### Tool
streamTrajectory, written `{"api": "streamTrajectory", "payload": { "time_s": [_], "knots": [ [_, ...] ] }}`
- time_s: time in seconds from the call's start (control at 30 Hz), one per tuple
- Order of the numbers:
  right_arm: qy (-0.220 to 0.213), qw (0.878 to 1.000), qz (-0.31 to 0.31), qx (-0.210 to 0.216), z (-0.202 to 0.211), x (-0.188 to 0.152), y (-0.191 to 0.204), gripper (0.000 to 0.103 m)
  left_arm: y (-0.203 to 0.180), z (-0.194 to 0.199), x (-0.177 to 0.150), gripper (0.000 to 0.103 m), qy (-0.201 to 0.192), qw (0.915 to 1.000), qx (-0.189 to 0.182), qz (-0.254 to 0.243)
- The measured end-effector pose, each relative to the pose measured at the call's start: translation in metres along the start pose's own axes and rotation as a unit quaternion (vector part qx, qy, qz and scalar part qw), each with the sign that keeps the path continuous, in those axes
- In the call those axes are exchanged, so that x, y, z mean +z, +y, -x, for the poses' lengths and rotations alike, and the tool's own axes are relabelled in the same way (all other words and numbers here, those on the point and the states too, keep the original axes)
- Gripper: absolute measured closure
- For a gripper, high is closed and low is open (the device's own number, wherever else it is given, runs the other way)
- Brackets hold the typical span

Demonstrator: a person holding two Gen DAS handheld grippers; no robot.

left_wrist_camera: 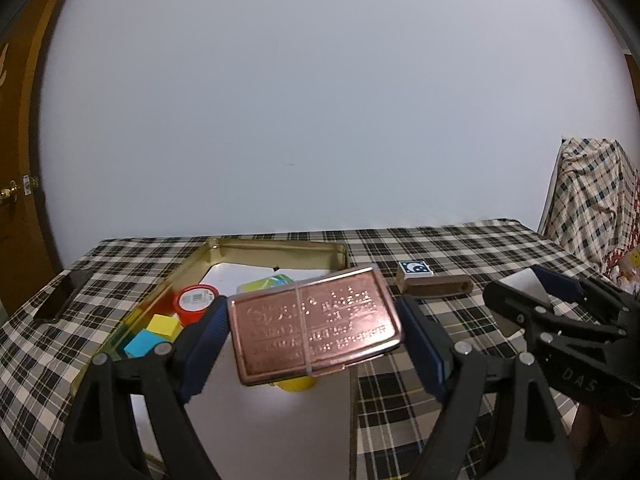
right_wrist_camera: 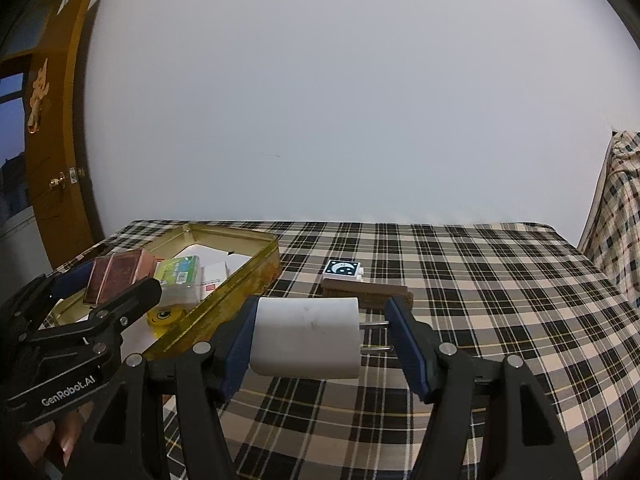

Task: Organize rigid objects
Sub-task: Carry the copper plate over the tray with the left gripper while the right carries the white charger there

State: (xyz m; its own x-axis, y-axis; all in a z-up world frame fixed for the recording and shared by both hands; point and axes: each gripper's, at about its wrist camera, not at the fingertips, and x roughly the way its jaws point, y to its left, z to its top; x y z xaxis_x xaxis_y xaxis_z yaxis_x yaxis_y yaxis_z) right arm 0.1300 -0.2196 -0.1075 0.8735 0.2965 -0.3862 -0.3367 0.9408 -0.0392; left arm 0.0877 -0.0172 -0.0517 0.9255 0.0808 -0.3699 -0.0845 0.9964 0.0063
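My left gripper (left_wrist_camera: 314, 320) is shut on a copper-coloured flat tin (left_wrist_camera: 316, 328), held level above the open gold tray (left_wrist_camera: 280, 246); the same tin (right_wrist_camera: 116, 276) shows at the left of the right wrist view. My right gripper (right_wrist_camera: 322, 332) is shut on a white charger plug (right_wrist_camera: 308, 336), one pad on its body and the other on its prong tips, above the checked tablecloth beside the gold tray (right_wrist_camera: 240, 236). From the left wrist view, the right gripper (left_wrist_camera: 536, 292) hangs at the right.
The tray holds a red tub (left_wrist_camera: 196, 304), yellow block (left_wrist_camera: 164, 326), blue block (left_wrist_camera: 142, 344), green pack (left_wrist_camera: 266, 284) and yellow smiley toy (right_wrist_camera: 164, 316). A moon-patterned block (right_wrist_camera: 343, 270) sits on a brown wooden piece (right_wrist_camera: 368, 294). A door stands left, draped checked cloth right.
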Motion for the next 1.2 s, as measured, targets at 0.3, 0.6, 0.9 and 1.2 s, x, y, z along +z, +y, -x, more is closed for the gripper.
{"api": "streamTrajectory", "payload": {
  "time_s": [0.3, 0.6, 0.9, 1.2],
  "knots": [
    [-0.002, 1.000, 0.009, 0.009, -0.002, 0.001, 0.011, 0.038, 0.013, 0.001, 0.000, 0.020, -0.003, 0.9999, 0.010, 0.011],
    [-0.008, 1.000, 0.017, 0.019, -0.003, 0.001, 0.021, 0.038, 0.022, 0.003, -0.001, 0.020, -0.006, 0.9997, 0.020, 0.015],
    [-0.013, 0.999, 0.023, 0.029, -0.001, 0.002, 0.028, 0.038, 0.034, 0.005, -0.001, 0.020, -0.009, 0.9993, 0.029, 0.021],
    [-0.020, 0.999, 0.029, 0.038, -0.002, 0.001, 0.036, 0.038, 0.048, 0.007, -0.002, 0.020, -0.011, 0.9987, 0.039, 0.029]
  ]
}}
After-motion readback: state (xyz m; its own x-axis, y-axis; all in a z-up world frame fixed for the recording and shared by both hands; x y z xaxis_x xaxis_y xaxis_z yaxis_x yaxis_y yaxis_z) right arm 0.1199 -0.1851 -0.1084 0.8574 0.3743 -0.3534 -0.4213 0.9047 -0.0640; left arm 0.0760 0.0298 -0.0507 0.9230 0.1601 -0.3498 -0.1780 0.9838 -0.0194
